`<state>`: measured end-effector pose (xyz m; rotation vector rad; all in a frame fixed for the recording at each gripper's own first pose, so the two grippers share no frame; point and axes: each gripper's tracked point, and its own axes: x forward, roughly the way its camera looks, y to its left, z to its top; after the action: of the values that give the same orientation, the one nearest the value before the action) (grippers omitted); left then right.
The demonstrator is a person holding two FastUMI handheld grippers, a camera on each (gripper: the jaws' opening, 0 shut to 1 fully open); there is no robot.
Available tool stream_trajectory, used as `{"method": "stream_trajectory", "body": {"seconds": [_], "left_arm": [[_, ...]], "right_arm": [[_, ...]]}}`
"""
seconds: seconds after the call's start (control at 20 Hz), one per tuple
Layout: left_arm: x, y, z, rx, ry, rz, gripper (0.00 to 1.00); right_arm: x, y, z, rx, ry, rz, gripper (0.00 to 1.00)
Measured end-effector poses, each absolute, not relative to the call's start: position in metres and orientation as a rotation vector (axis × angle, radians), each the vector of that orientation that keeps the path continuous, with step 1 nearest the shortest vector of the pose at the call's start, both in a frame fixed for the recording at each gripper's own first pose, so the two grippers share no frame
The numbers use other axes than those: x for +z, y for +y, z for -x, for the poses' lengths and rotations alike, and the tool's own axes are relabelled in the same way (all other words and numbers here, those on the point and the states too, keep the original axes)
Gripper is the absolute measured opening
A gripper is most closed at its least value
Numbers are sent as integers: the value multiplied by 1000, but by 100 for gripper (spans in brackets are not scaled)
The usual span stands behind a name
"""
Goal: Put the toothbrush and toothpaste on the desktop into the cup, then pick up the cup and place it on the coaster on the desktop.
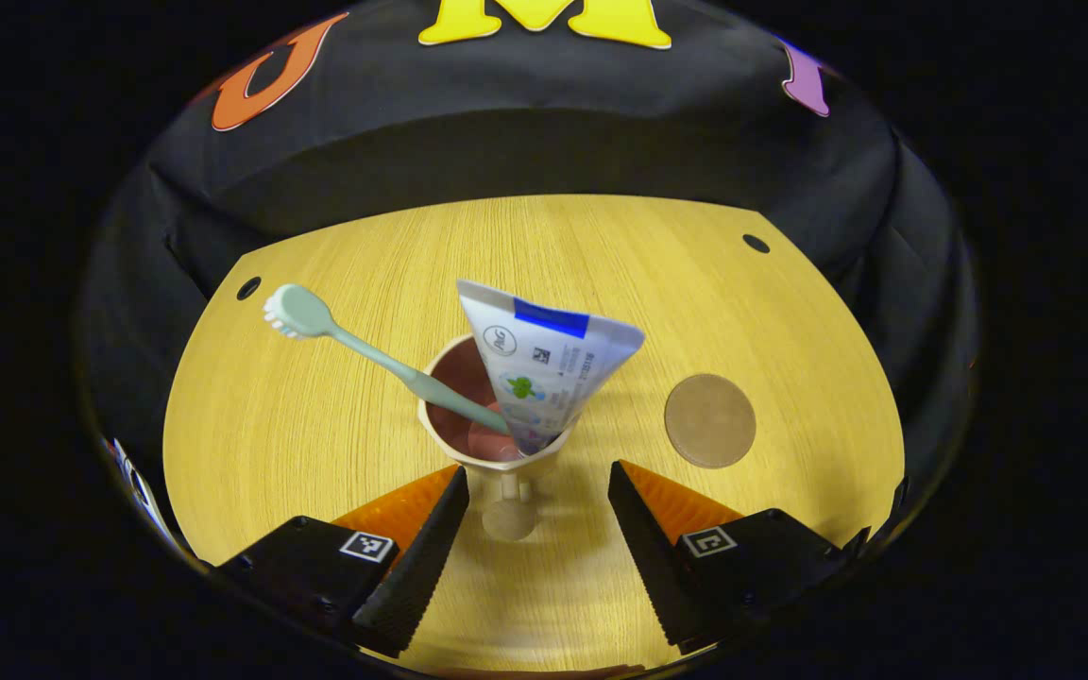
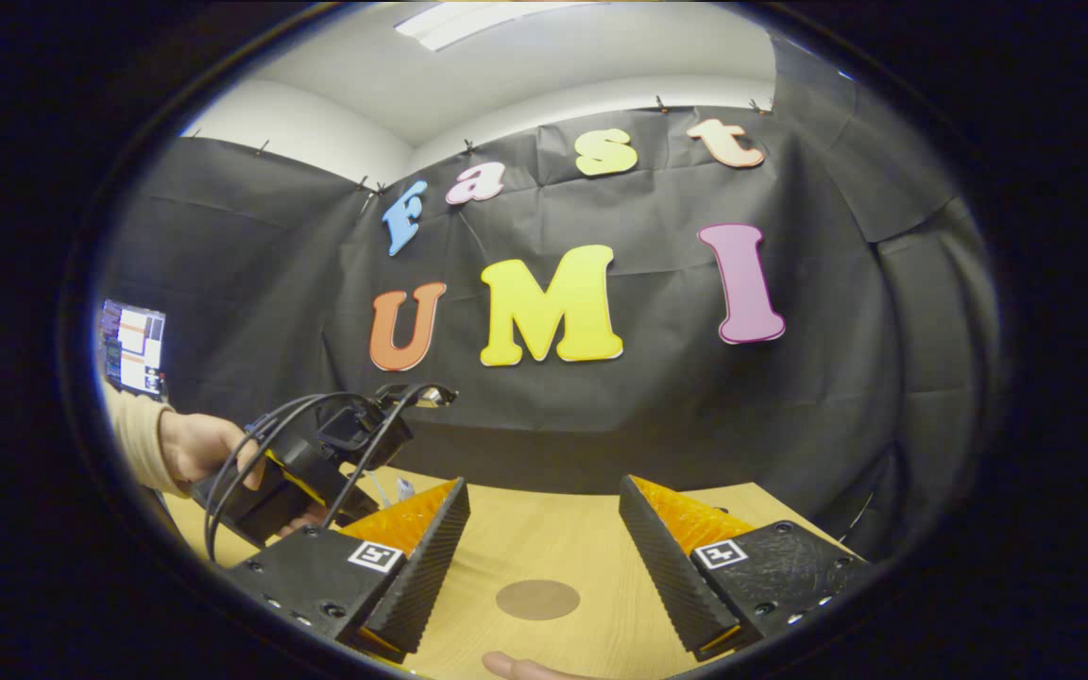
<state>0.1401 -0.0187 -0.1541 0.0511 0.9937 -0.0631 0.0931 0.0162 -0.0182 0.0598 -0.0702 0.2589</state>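
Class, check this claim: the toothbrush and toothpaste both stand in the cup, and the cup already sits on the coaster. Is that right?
Not quite. In the left gripper view the toothbrush and toothpaste do stand in the cup, but the cup sits on the bare desktop, apart from the coaster.

Wooden desktop (image 1: 317, 444) carries cup (image 1: 468, 444); round coaster (image 1: 709, 420) lies apart, beside cup.

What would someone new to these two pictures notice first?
In the left gripper view, the cup stands mid-table with the toothpaste upright in it and the toothbrush leaning out leftward, between the open left gripper fingers. The round coaster lies bare to its right. In the right gripper view, the open right gripper hangs above the coaster.
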Motion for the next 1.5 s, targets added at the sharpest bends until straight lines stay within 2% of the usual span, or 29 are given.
{"method": "stream_trajectory", "body": {"seconds": [0.15, 0.25, 0.3, 0.4, 0.55, 0.6, 0.65, 0.7, 0.75, 0.9, 0.95, 1.0, 1.15, 1.2, 1.5], "left_arm": [[-161, -11, -148, -39, 1020, -85, 88], [-172, -8, -146, -39, 1038, -92, 78], [-178, -8, -141, -58, 1063, -84, 69], [-192, -11, -139, -62, 1108, -52, 57], [-206, -13, -145, -69, 1140, -31, 57], [-208, -12, -149, -73, 1143, -32, 57], [-211, -10, -152, -70, 1151, -40, 53], [-213, -7, -155, -68, 1158, -46, 35], [-213, -8, -159, -77, 1156, -49, 35], [-211, -9, -170, -78, 1148, -44, 30], [-209, -10, -173, -73, 1145, -33, 29], [-208, -12, -176, -73, 1144, -23, 28], [-199, -16, -188, -59, 1135, 9, 27], [-195, -19, -193, -56, 1130, 13, 26], [-148, -34, -241, -41, 1036, -17, 26]], "right_arm": [[-15, 14, -91, 265, -87, -83, 94], [-12, 10, -91, 263, -94, -102, 96], [-10, 9, -91, 264, -101, -110, 96], [-8, 10, -91, 271, -107, -132, 96], [-10, 12, -90, 278, -106, -129, 96], [-10, 10, -91, 273, -107, -126, 93], [-10, 10, -91, 275, -107, -128, 94], [-11, 11, -91, 279, -104, -137, 94], [-13, 13, -91, 287, -98, -146, 96], [-15, 12, -95, 285, -84, -156, 96], [-16, 12, -95, 283, -84, -154, 93], [-15, 12, -94, 284, -86, -155, 96], [-15, 13, -95, 286, -88, -153, 96], [-15, 12, -95, 285, -89, -152, 93], [-15, 11, -95, 277, -90, -152, 96]]}}
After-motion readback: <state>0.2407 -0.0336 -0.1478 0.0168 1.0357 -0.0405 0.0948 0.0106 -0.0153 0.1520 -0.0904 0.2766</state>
